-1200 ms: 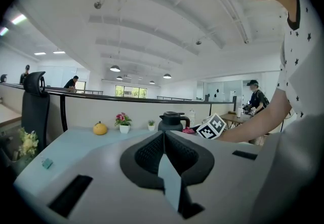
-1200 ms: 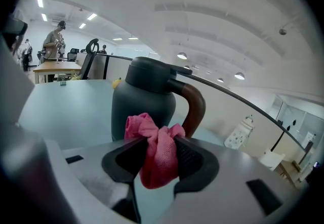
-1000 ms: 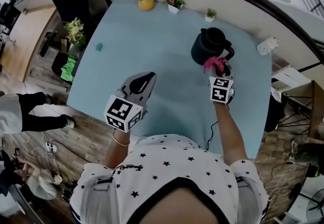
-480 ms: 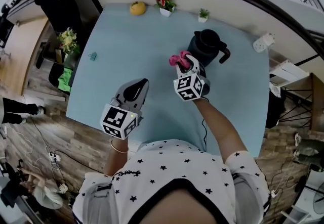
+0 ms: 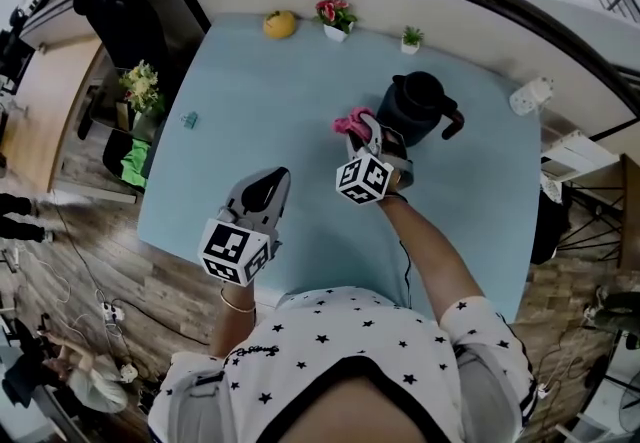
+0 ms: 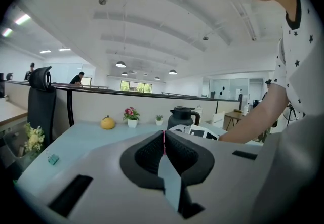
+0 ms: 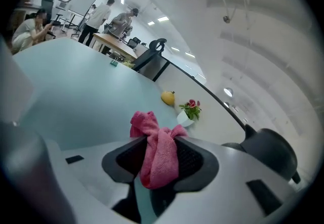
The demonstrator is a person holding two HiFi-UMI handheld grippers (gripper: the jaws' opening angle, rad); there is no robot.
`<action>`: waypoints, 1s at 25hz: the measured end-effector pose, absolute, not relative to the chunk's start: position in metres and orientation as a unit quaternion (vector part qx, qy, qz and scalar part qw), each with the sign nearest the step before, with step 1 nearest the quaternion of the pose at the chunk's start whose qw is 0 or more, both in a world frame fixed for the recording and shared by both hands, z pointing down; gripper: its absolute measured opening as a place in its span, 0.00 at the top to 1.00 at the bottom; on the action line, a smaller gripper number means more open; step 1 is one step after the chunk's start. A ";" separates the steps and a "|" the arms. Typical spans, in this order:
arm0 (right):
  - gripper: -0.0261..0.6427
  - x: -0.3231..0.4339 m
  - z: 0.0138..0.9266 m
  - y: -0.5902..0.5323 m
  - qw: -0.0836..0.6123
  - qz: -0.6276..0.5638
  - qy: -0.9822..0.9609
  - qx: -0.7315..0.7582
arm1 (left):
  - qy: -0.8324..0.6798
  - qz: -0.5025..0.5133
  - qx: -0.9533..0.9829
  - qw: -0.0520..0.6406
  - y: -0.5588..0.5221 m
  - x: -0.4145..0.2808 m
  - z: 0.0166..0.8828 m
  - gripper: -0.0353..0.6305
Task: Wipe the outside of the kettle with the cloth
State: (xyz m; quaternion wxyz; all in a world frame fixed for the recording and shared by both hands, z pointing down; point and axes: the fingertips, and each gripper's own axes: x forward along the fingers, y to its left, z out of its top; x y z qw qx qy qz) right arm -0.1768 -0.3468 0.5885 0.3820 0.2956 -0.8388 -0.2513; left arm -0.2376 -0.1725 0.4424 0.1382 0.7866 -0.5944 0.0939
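Note:
A dark kettle (image 5: 418,108) with a handle on its right stands on the light blue table (image 5: 280,111). It also shows in the left gripper view as the kettle (image 6: 181,117) and at the right edge of the right gripper view as the kettle (image 7: 268,152). My right gripper (image 5: 362,130) is shut on a pink cloth (image 5: 351,121), held just left of the kettle's body. In the right gripper view the cloth (image 7: 157,149) bulges out between the jaws of the right gripper (image 7: 159,154). My left gripper (image 5: 268,183) hangs over the table's near part, shut and empty, as does the left gripper (image 6: 163,144).
Along the table's far edge sit a yellow fruit-like object (image 5: 280,24), a potted pink flower (image 5: 337,15) and a small green plant (image 5: 410,37). A small teal clip (image 5: 189,119) lies near the left edge. An office chair (image 5: 115,6) stands beyond the left corner.
My right gripper carried the pink cloth from the kettle's front, near its handle, round to the kettle's left side. The left gripper stayed roughly where it was.

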 end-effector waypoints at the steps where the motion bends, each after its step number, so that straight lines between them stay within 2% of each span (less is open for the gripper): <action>1: 0.72 -0.173 0.589 -0.348 0.382 -0.245 -0.839 0.300 | -0.592 0.094 0.789 0.137 -0.174 -0.235 0.442 0.90; 25: 0.72 -0.074 0.594 -0.330 0.395 -0.219 -0.835 0.314 | -0.553 0.103 0.817 0.126 -0.177 -0.180 0.437 0.90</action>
